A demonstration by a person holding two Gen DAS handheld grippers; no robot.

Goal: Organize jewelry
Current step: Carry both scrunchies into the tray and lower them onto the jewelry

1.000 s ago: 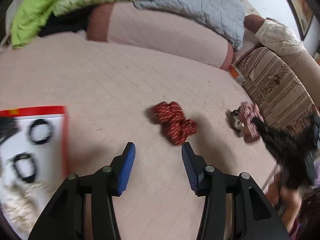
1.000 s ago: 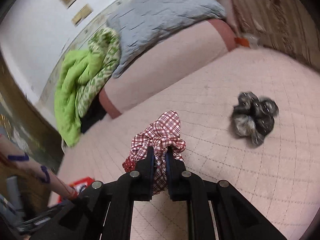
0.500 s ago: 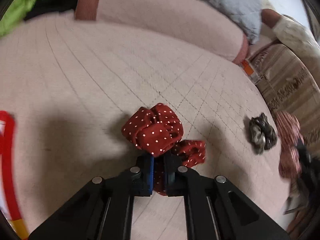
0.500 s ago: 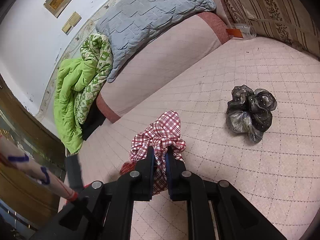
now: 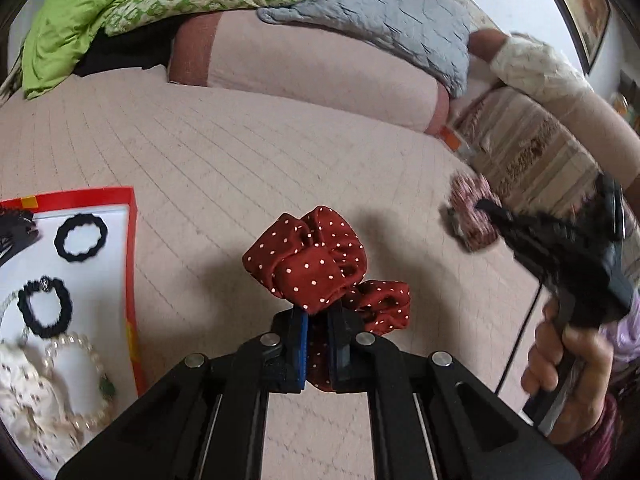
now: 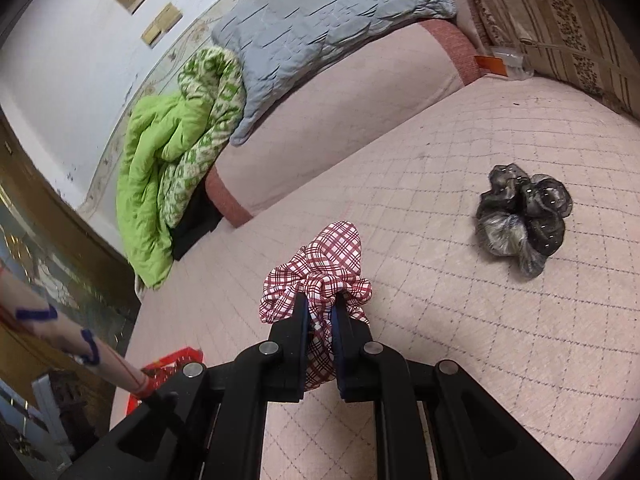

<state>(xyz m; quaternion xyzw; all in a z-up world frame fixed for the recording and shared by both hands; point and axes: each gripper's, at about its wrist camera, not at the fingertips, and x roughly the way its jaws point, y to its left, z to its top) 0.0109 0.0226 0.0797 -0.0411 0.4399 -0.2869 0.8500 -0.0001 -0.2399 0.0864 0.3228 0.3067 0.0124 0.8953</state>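
bed [image 6: 500,380]: pink quilted | on it: grey scrunchie [image 6: 524,220]; red-edged sheet [image 5: 100,240]

- Scrunchie [image 5: 316,260], centre frame: dark red, white polka dots.
- Scrunchie [image 6: 320,276]: red-and-white plaid.
- Scrunchie [image 6: 524,220], right: sheer black-grey.
- Blanket [image 6: 160,168], upper left: lime green, part leaf-patterned.
- Bedcover [image 5: 240,160]: pale pink, quilted grid.
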